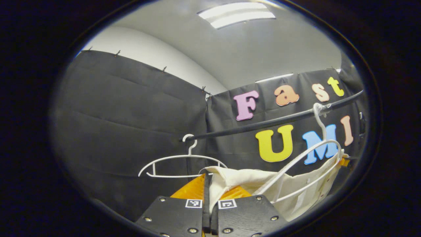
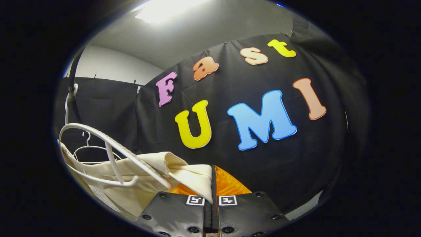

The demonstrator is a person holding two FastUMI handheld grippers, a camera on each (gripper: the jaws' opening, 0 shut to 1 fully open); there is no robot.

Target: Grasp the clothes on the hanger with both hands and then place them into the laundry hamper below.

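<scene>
Both the left tool (image 1: 209, 184) and right tool (image 2: 213, 179) pinch the cream garment (image 1: 260, 181) at six o'clock under its white hanger (image 1: 306, 158).

Your left gripper (image 1: 208, 194) shows two flat, dark, matte plates side by side at the bottom of the left gripper view, each with round metal screws near its corners. A small square black-and-white coded marker sits on each plate's inner top corner. Ribbed pads rise beyond them. Your right gripper (image 2: 213, 189) has the same build in the right gripper view: two dark plates, screws, paired square markers, textured pads.
</scene>
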